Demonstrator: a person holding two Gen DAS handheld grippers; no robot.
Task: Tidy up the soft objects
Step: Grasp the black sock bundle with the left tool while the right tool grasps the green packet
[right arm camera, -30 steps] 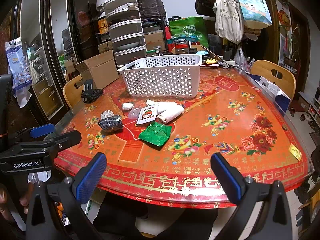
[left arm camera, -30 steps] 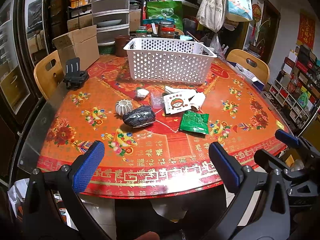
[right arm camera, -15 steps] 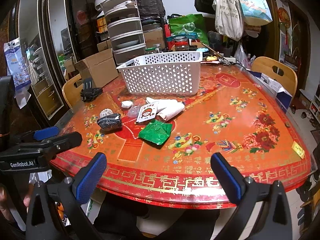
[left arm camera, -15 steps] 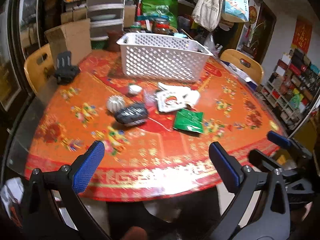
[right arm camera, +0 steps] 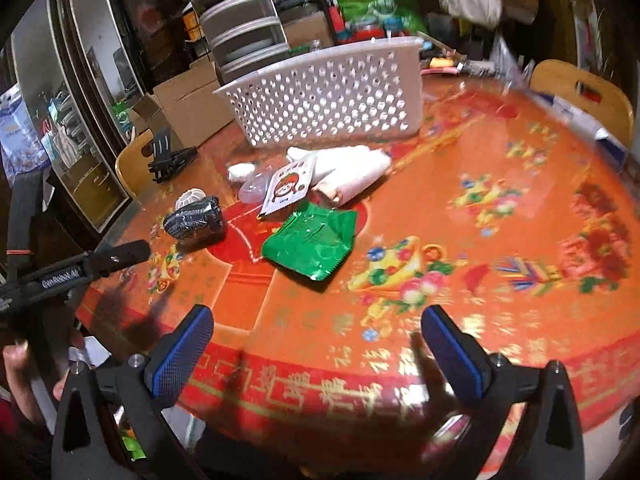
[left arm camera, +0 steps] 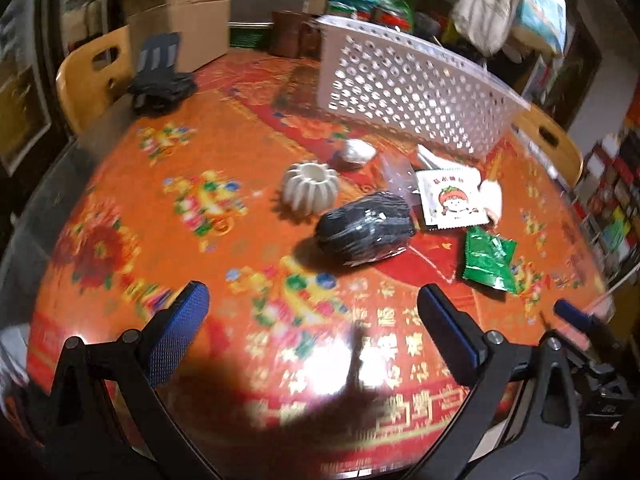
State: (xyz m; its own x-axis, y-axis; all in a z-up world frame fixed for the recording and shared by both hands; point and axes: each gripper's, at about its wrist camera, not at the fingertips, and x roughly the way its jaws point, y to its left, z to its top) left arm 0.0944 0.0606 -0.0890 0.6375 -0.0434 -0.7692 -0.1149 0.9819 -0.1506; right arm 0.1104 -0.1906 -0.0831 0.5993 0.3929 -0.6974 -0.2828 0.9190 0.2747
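Both tongs, left gripper and right gripper, stand wide and empty; at the left one's twelve o'clock lies the black plastic-wrapped soft bundle, judged light, yielding, slippery, best pinched across its middle, near the white perforated plastic basket.

basket behind packets, bundle left

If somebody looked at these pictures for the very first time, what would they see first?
Probably the bright red and orange flowery table, which fills both views. Next, the big white basket full of holes at the far side. In front of it lies a little heap: a shiny green packet, a white packet with a cartoon face and a dark wrapped bundle.
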